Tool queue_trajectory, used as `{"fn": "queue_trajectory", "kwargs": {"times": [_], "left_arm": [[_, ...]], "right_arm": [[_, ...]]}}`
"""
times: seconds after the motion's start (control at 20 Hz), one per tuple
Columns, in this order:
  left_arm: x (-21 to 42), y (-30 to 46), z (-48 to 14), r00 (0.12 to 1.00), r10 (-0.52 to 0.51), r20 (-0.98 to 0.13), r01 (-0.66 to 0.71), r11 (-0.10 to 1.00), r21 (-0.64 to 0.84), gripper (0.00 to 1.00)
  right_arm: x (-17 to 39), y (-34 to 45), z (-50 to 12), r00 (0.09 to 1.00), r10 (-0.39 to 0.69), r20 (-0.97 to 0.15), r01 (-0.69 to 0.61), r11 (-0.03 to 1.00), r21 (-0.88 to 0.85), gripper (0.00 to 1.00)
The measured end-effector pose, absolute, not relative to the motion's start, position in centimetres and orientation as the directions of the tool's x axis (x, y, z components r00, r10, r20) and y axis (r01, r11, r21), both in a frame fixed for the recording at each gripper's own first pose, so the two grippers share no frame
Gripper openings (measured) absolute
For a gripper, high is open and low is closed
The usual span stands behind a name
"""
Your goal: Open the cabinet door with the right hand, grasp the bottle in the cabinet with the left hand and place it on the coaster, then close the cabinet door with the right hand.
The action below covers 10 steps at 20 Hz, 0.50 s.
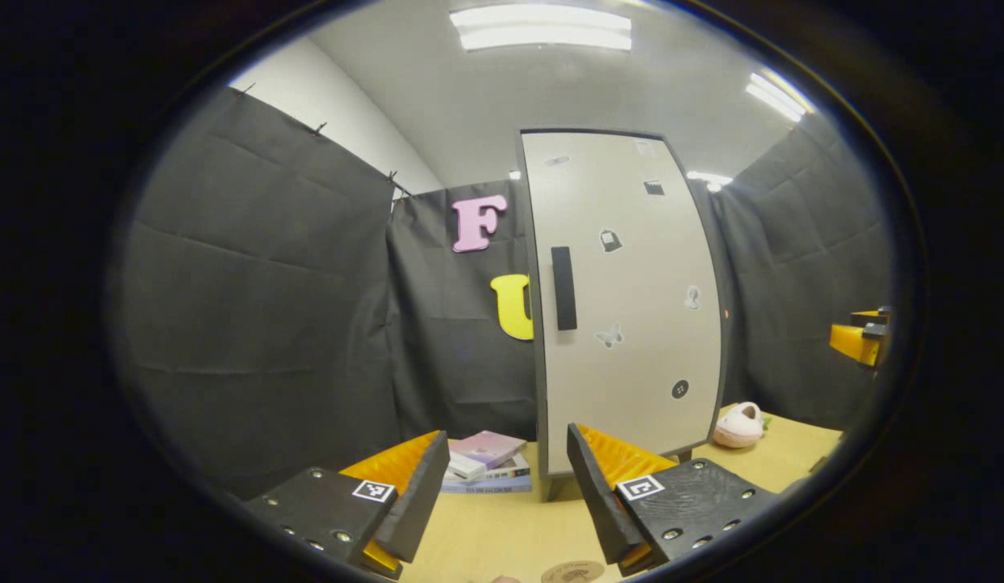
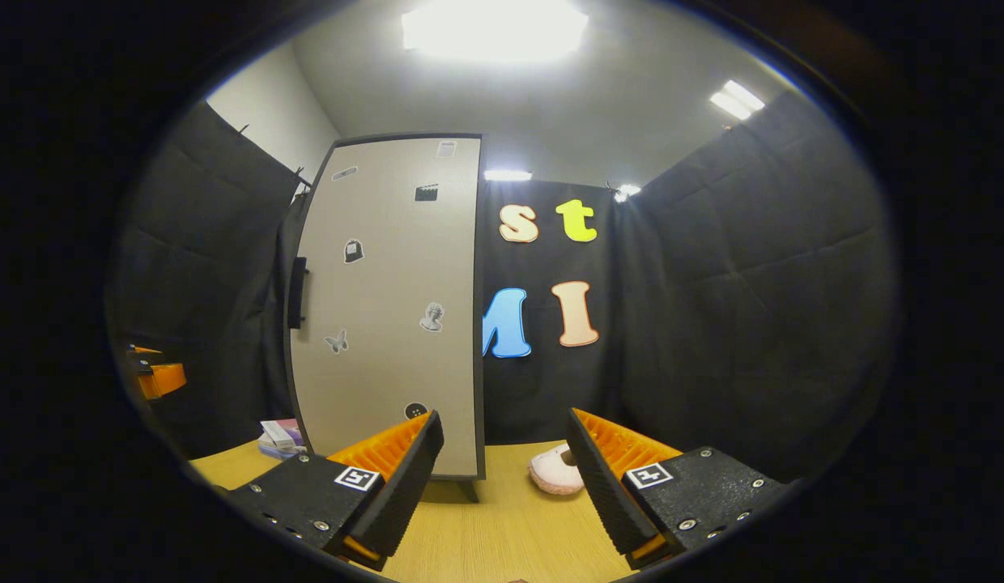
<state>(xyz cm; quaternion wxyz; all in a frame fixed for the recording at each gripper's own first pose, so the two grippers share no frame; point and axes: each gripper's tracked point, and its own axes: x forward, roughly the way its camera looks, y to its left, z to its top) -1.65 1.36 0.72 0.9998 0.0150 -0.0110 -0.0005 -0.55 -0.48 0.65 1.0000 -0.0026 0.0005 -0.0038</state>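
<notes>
The cabinet (image 1: 623, 300) is seen closed on the table (image 2: 510, 526); both grippers' jaws are held wide apart, empty.

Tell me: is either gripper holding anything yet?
Nothing is held. The left gripper and right gripper are open and empty; the cabinet door is shut.

Black quilted cloth (image 2: 753, 308) is hanging all round the booth, clipped along its top edge. Ceiling light panels (image 1: 541, 28) are glowing at twelve o'clock, more (image 2: 737, 99) shining at two. A pale wooden tabletop (image 2: 502, 526) is spreading across six o'clock, white wall (image 1: 340, 113) peeking at eleven.
</notes>
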Motion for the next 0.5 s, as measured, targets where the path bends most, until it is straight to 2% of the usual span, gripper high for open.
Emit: {"fn": "queue_trajectory", "kwargs": {"times": [0.45,0.5], "left_arm": [[-4.3,5.7,1.4,0.996,0.079,0.032,-0.081,0.996,0.045,0.83],[-4.8,6.4,1.3,0.995,0.094,0.031,-0.095,0.994,0.047,0.87]], "right_arm": [[2.3,3.3,2.5,0.997,0.077,0.004,-0.077,0.997,0.014,0.95],[2.8,4.0,2.8,0.996,0.088,0.007,-0.089,0.996,0.020,0.94]]}}
